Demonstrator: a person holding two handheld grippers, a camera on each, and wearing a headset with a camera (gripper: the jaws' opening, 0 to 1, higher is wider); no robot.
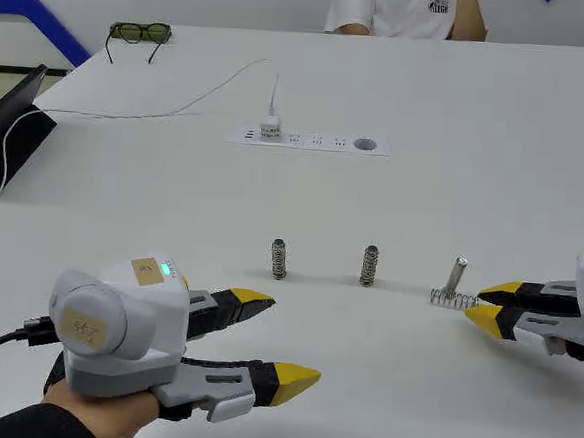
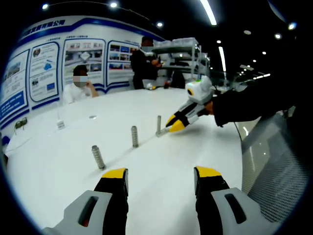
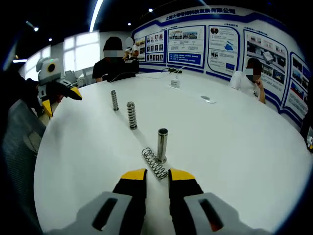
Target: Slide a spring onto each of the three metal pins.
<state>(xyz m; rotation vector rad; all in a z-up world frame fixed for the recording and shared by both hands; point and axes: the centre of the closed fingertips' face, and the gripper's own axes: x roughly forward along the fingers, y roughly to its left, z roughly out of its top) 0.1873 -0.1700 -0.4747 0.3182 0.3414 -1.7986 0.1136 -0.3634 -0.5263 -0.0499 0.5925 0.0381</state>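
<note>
Just beside right gripper (image 3: pixel 158 173), loose spring (image 3: pixel 154 163)

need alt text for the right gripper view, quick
The right gripper, jaws slightly apart, points at a loose spring lying on the white table by the foot of a bare pin. Behind stand a nearer pin and a farther pin, each wearing a spring, with the left gripper at far left.

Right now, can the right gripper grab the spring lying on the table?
Probably yes: the right gripper is open right at one end of the spring, with nothing between them.
</note>
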